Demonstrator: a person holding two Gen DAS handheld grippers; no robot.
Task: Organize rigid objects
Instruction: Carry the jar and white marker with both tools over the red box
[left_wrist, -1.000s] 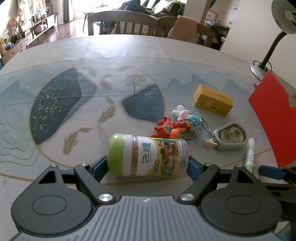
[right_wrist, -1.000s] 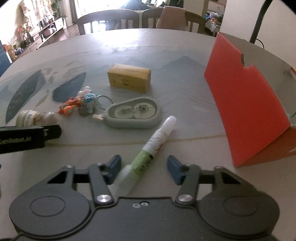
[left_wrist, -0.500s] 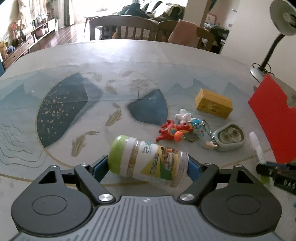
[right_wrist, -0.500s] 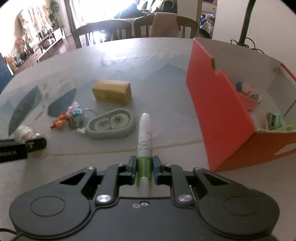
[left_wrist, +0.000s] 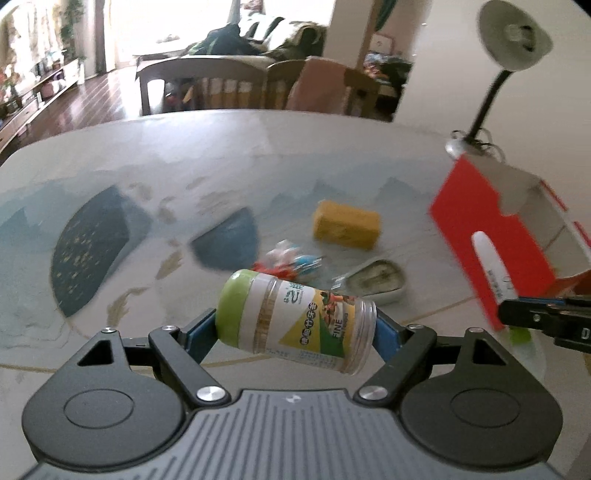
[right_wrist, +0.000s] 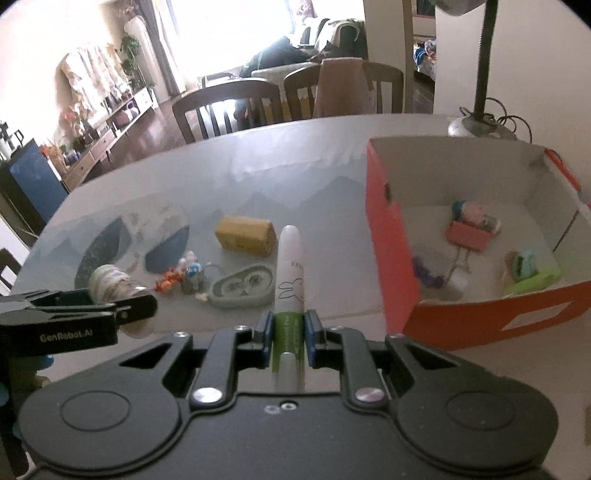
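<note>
Right wrist view: my right gripper (right_wrist: 288, 329) clamped on the pen (right_wrist: 290, 275), I should clear the red box (right_wrist: 391, 266) wall before releasing.

Black gripper (right_wrist: 289, 330), blue fingers (right_wrist: 263, 331)

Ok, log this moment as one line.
left gripper: shut on green-lidded clear plastic jar | right gripper: shut on white-and-green pen | red cardboard box: open

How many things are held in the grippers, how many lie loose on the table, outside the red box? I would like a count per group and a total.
Held: 2, jar and pen.
Loose on table: 3, yellow box, keychain toys, grey case.
Total: 5.
</note>
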